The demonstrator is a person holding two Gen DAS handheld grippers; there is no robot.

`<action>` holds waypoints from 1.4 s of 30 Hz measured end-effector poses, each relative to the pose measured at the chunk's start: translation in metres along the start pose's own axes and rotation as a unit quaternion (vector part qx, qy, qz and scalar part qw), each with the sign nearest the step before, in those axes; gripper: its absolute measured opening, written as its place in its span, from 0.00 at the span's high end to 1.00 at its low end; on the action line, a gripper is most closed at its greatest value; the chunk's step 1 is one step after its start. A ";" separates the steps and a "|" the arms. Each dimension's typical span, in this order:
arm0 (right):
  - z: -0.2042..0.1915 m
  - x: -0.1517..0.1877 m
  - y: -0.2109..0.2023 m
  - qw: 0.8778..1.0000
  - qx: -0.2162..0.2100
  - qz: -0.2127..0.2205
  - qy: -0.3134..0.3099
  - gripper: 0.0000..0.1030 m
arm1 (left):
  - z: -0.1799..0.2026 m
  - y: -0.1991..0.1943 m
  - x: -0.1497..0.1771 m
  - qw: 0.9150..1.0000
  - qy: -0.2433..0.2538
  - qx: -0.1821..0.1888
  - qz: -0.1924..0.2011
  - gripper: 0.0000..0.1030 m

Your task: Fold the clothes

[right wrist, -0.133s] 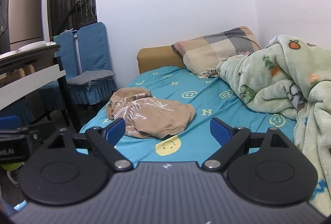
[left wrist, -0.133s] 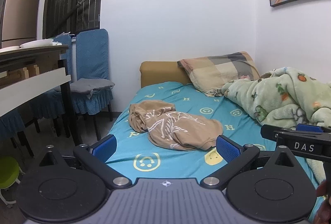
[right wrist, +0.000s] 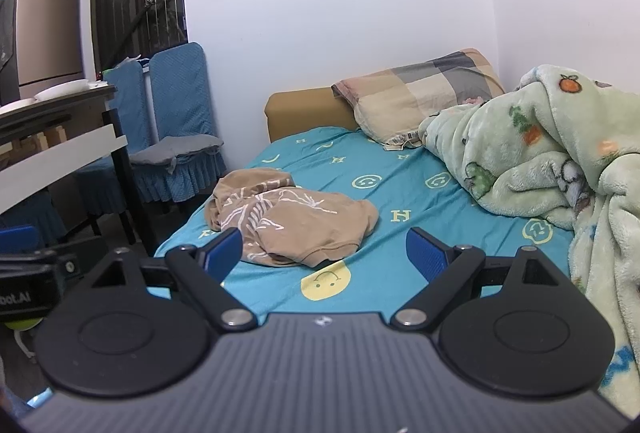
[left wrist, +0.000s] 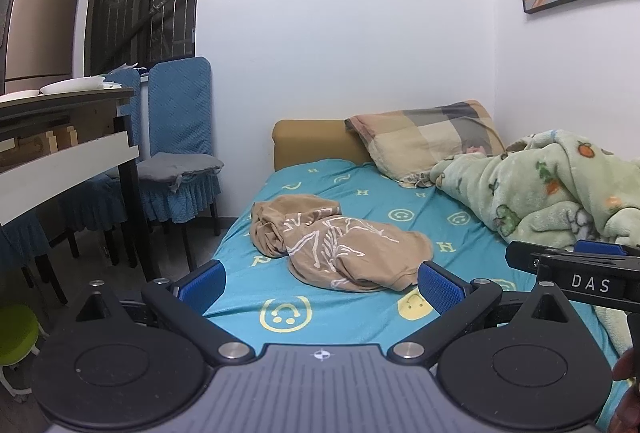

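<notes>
Both claws hang over the near end of the bed, and the shirt sits ahead of them, a tan crumpled heap with white line print, lying on the teal sheet toward its left edge. The left claw is spread wide, blue pads far apart, nothing between them; the shirt shows through the gap, near but untouched. The right claw is just as wide and just as empty, with the shirt ahead and a little to its left, its hem close to the left pad in that view. The right claw's body pokes into the left camera's right edge, so the two sit side by side.

Around it: a green fleece blanket piled along the right side of the bed, well apart from the shirt. A plaid pillow leans at the head. Off the left side, blue-covered chairs and a table with white dishes. Nothing lies between claws and shirt, only bare sheet with smiley prints.

Against the frame a moment ago, no visible change: shirt, claws and opening all match.
</notes>
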State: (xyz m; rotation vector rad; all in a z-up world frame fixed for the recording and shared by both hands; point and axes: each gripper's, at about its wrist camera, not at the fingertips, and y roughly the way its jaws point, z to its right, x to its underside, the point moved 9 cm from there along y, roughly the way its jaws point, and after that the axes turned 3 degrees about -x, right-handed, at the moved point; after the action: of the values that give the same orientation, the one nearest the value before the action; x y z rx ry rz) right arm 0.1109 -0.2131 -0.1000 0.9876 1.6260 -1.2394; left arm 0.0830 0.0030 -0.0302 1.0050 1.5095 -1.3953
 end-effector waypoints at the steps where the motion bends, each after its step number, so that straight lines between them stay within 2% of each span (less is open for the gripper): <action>1: 0.001 0.000 0.000 1.000 0.000 0.000 -0.001 0.13 | 0.000 0.000 0.000 1.000 -0.002 0.000 0.002 0.00; 9: 0.005 -0.001 0.000 1.000 -0.001 0.001 0.009 0.13 | 0.003 0.005 0.003 1.000 0.002 -0.004 -0.003 0.00; 13: 0.002 -0.003 -0.003 1.000 -0.005 0.002 0.013 0.13 | 0.002 0.006 0.005 1.000 -0.015 0.008 0.004 0.00; 17: 0.006 -0.007 -0.003 1.000 -0.006 0.004 0.022 0.13 | 0.002 0.011 0.008 1.000 -0.012 -0.002 -0.003 0.00; 25: 0.014 -0.021 -0.016 0.999 -0.005 0.024 0.036 0.13 | 0.009 0.004 0.002 1.000 -0.019 0.003 -0.002 0.00; 31: 0.017 -0.043 -0.038 0.997 0.005 0.068 0.043 0.13 | 0.019 -0.011 -0.010 1.000 -0.002 0.016 0.015 0.00; 35: 0.016 -0.067 -0.052 0.994 -0.003 0.100 0.049 0.13 | 0.030 -0.014 -0.029 1.000 0.005 0.023 0.013 0.00; 39: 0.026 -0.102 -0.065 0.989 0.018 0.138 0.055 0.13 | 0.037 -0.005 -0.050 0.999 0.030 0.022 -0.010 0.01; 42: 0.034 -0.132 -0.065 0.987 0.015 0.141 0.072 0.13 | 0.039 0.016 -0.061 0.997 0.065 0.002 -0.042 0.02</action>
State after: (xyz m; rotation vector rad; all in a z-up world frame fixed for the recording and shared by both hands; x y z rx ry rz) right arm 0.0994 -0.2717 0.0385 1.3017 1.5154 -1.0218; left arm 0.1209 -0.0357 0.0200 1.0643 1.6618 -1.4148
